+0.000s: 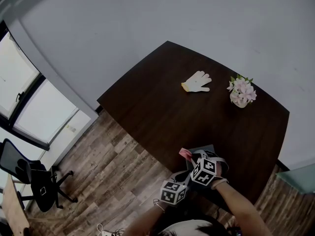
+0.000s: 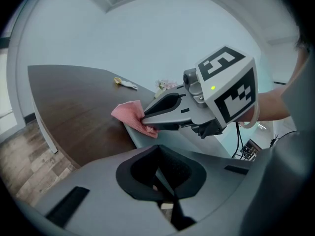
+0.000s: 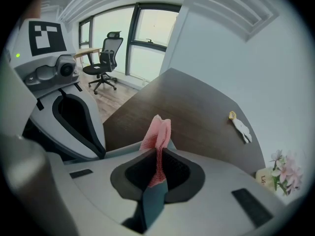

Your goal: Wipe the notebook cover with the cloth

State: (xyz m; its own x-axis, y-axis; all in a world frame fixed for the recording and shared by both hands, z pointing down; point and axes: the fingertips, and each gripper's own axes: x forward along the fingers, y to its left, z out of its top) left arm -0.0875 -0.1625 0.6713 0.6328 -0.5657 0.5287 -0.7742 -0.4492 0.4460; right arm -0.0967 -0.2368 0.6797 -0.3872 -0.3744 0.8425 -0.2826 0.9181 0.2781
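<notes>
A grey-blue notebook (image 1: 207,148) lies at the front edge of the dark wooden table (image 1: 157,97). My right gripper (image 1: 190,157) is shut on a pink cloth (image 1: 185,153), which rests on the notebook's left corner. In the right gripper view the cloth (image 3: 158,132) stands folded between the jaws of the right gripper (image 3: 157,167). My left gripper (image 1: 183,178) sits just off the table's edge. In the left gripper view its jaws (image 2: 162,183) are closed on the near edge of the notebook (image 2: 147,141). The cloth (image 2: 129,115) shows there too, with the right gripper (image 2: 146,120) pinching it.
A white glove (image 1: 197,81) and a small pot of pink flowers (image 1: 241,92) lie at the far side of the table. A black office chair (image 1: 39,181) stands on the wooden floor at the left, by the windows (image 1: 24,97).
</notes>
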